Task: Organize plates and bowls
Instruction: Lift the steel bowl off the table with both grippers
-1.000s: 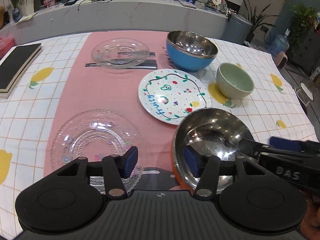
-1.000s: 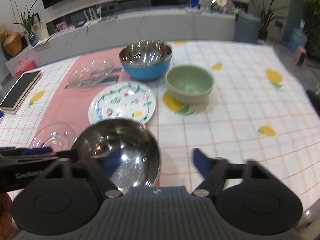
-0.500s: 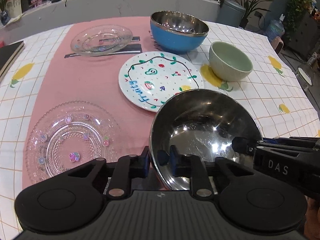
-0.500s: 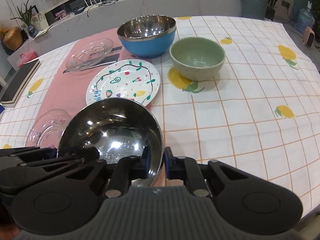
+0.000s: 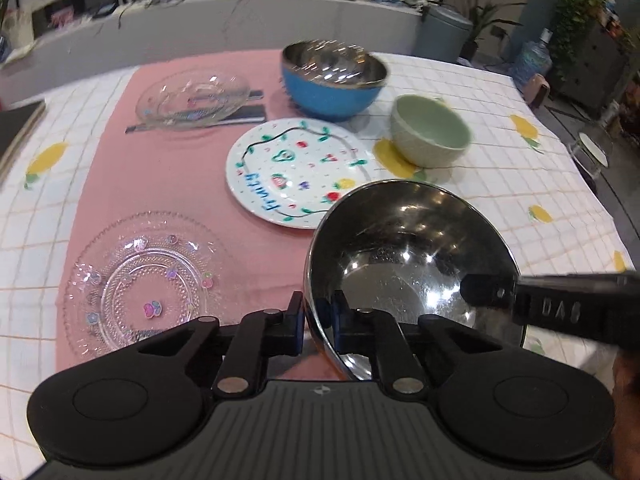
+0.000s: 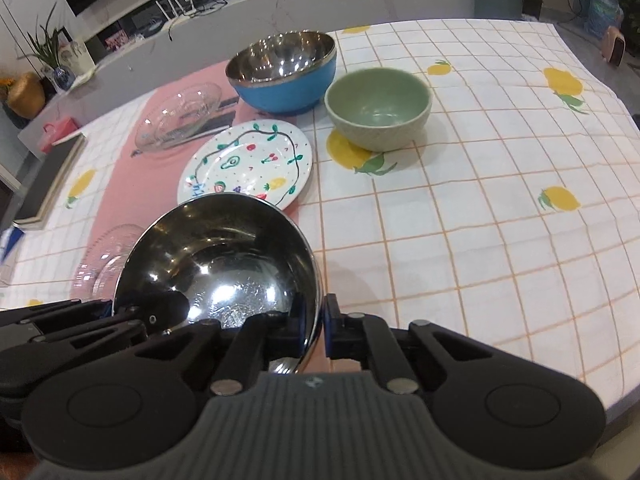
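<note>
Raised since earlier: steel bowl (image 5: 412,264), now tilted above counter (image 6: 460,208), near painted plate (image 5: 296,168). Left tongs (image 5: 318,320) clamp its left rim; right tongs (image 6: 316,322) clamp its right rim.

Left gripper (image 5: 318,322) pinches near rim of steel bowl (image 5: 412,272), one finger inside, one outside. Right gripper (image 5: 480,292) grips same bowl from right side. Beyond bowl: painted fruit plate (image 5: 296,172), blue bowl (image 5: 334,80), green bowl (image 5: 430,132). Two glass plates (image 5: 140,284) (image 5: 192,98) on pink runner (image 5: 176,176). Checked tabletop (image 5: 500,176).
</note>
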Demonstrator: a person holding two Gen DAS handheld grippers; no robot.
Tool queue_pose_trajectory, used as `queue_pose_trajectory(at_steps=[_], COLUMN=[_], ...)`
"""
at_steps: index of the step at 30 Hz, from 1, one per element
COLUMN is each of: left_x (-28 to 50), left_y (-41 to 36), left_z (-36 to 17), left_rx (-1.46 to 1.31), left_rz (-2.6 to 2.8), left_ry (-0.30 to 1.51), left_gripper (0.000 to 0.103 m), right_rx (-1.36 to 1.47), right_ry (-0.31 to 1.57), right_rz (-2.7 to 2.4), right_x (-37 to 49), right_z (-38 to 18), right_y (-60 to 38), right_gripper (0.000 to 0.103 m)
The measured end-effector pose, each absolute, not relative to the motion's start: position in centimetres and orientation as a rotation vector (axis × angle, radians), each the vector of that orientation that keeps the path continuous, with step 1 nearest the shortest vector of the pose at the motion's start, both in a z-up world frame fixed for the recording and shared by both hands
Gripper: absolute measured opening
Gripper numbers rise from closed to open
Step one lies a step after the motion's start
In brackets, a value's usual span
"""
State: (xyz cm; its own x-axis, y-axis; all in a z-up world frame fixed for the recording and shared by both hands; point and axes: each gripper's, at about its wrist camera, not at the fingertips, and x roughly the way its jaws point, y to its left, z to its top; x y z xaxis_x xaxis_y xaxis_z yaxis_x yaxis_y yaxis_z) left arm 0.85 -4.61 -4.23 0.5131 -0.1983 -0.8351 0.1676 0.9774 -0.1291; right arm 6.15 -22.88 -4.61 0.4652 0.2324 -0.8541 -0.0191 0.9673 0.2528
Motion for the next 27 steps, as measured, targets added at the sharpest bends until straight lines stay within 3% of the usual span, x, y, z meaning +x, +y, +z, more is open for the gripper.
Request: queue_pose_trajectory(at_steps=[8,27], left_x=[-1.5,-2.4], left_y=[-8.1,-7.7], left_z=[-5.0,-7.1], left_rx=[-0.037,-0.027], left_rz=[-0.249,-0.188], left_ry=[1.038,1.063], left_gripper=[0.015,0.018], right_rx=[0.222,0.159], right_ry=[1.100,1.127], right_rz=[0.122,0.168], right_x=[2.9,2.9], right_z=[-4.8,-7.0], right_y=[-26.3,-24.8], right_gripper=[0.007,0.007])
